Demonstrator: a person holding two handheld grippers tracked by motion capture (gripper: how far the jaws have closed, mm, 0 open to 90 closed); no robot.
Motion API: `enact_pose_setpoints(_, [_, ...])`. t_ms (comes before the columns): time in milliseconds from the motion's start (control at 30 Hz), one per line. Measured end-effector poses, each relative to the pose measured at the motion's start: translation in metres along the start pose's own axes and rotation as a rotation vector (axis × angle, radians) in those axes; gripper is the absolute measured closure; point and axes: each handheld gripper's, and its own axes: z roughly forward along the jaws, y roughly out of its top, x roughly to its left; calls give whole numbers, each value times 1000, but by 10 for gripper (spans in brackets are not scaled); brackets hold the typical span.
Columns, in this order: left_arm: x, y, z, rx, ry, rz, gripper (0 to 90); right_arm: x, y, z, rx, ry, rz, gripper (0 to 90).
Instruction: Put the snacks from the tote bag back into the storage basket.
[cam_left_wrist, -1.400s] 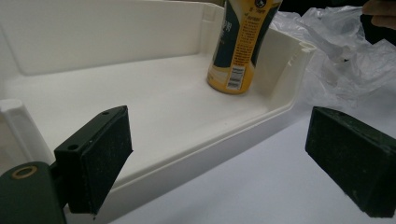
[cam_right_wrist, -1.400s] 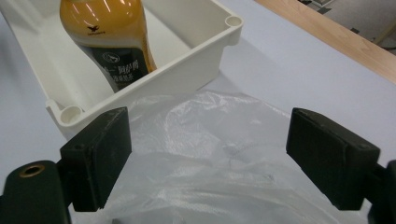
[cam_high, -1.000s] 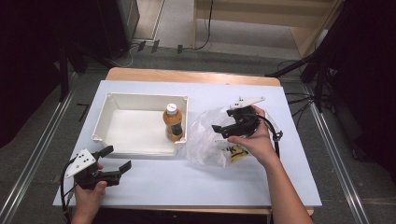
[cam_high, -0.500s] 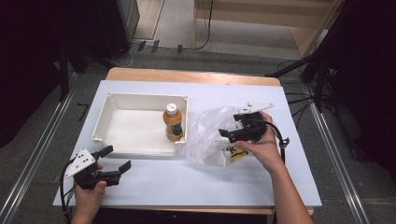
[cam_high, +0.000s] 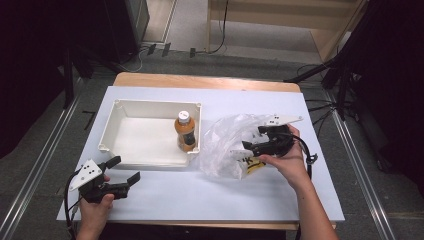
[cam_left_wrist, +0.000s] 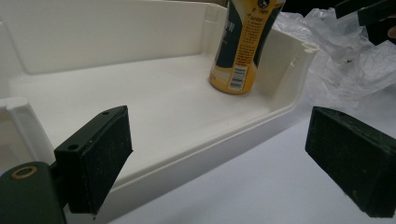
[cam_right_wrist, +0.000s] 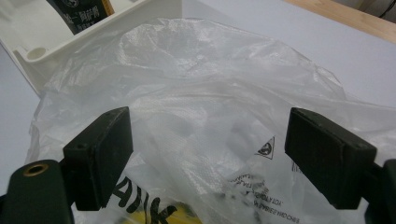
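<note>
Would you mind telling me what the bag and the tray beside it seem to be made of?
The bag looks like thin clear plastic film: crinkled, glossy, see-through, with printed marks. The tray seems to be rigid moulded plastic, off-white with a smooth satin finish, judging by its rounded corners and even walls.

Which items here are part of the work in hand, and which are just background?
In the job:
plastic bag, under the open right gripper
bottle, upright in the white tray
left gripper, open, near the tray

Lying about:
cables on the floor
wooden shelf
</note>
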Motion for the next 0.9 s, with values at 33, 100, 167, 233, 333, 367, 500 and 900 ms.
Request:
enact_pose_setpoints(33, [0, 0, 0, 1, 1, 0, 78, -1, -1, -1, -3, -1, 6, 156])
enact_pose_setpoints(100, [0, 0, 0, 3, 2, 1, 78, -2, -4, -3, -5, -5, 7, 156])
enact_pose_setpoints(167, [0, 0, 0, 4, 2, 2, 78, -3, -6, -4, -7, -8, 16, 156])
enact_pose_setpoints(233, [0, 0, 0, 4, 2, 2, 78, -5, -9, -5, -8, -10, 24, 156])
enact_pose_setpoints(333, [0, 0, 0, 3, 1, 0, 78, -7, -12, -7, -8, -12, 27, 155])
enact_pose_setpoints(367, [0, 0, 0, 5, 2, 1, 78, -7, -13, -8, -8, -14, 31, 156])
enact_pose_setpoints(500, [0, 0, 0, 6, 0, 4, 78, -9, -16, -11, -11, -20, 32, 155])
enact_pose_setpoints(900, [0, 0, 0, 6, -1, 4, 78, -15, -27, -20, -28, -24, 50, 157])
